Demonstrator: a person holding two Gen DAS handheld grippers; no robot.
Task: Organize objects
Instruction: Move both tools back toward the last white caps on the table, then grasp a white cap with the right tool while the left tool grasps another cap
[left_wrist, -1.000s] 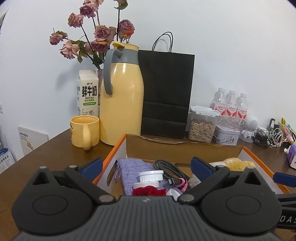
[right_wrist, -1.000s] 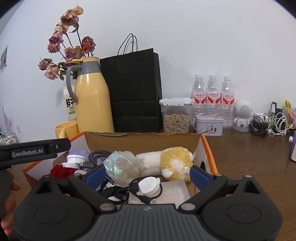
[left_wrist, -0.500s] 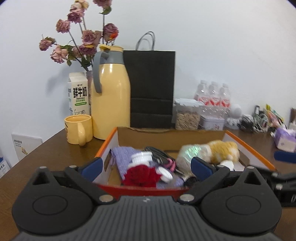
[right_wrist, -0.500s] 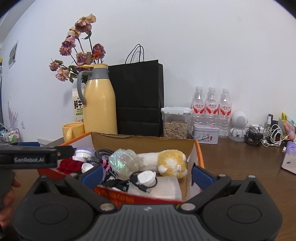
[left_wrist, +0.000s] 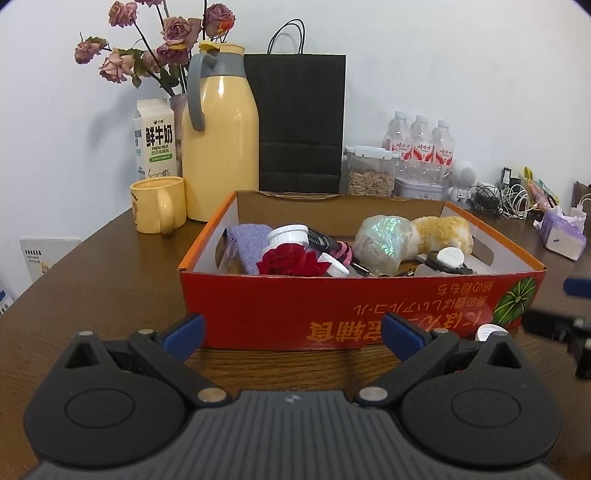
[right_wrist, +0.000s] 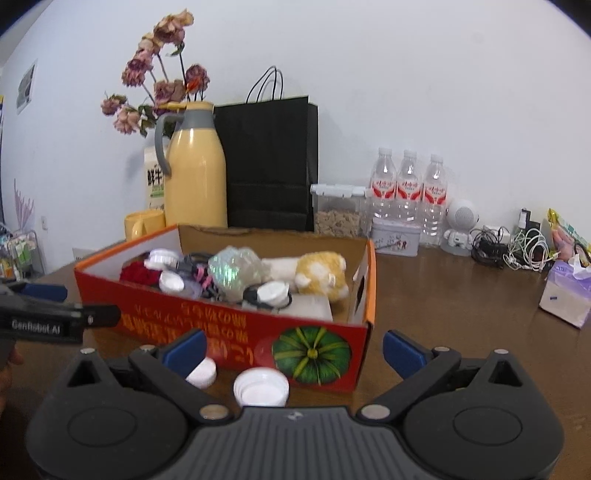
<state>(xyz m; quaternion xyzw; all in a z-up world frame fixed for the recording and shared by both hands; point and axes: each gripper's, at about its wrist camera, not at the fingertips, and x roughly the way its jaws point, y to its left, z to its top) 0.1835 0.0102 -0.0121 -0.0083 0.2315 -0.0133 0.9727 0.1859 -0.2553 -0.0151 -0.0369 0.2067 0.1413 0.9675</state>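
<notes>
1. A red cardboard box with an orange rim and a printed green pumpkin (left_wrist: 332, 295) sits on the dark brown wooden table (left_wrist: 92, 295), near the middle of it.
2. Inside the box, from left to right, lie a folded lilac cloth (left_wrist: 249, 240), a white ribbed jar lid (left_wrist: 288, 234), a red fabric rose (left_wrist: 288, 260), an iridescent crumpled plastic wrap (left_wrist: 382, 240), a yellow-and-white plush toy (left_wrist: 443, 230) and a white round charger with a black cable (left_wrist: 448, 254).
3. The left gripper (left_wrist: 291, 332) has its blue-tipped jaws standing apart with nothing between them, just in front of the box's near wall.
4. The right gripper (right_wrist: 293, 347) has its jaws wide but closing; a wide white plastic cap (right_wrist: 261, 387) lies on the table between them, untouched, just in front of the box.
5. A smaller white cap (right_wrist: 201, 373) lies just beside the right gripper's left finger.
6. Behind the box stand a yellow thermos jug with a grey handle (left_wrist: 219, 147), a yellow mug (left_wrist: 159, 205), a milk carton (left_wrist: 155, 136), a black paper bag (left_wrist: 301, 122) and three water bottles (left_wrist: 419, 142).
7. At the far right lies a lilac tissue pack (right_wrist: 565, 295).
</notes>
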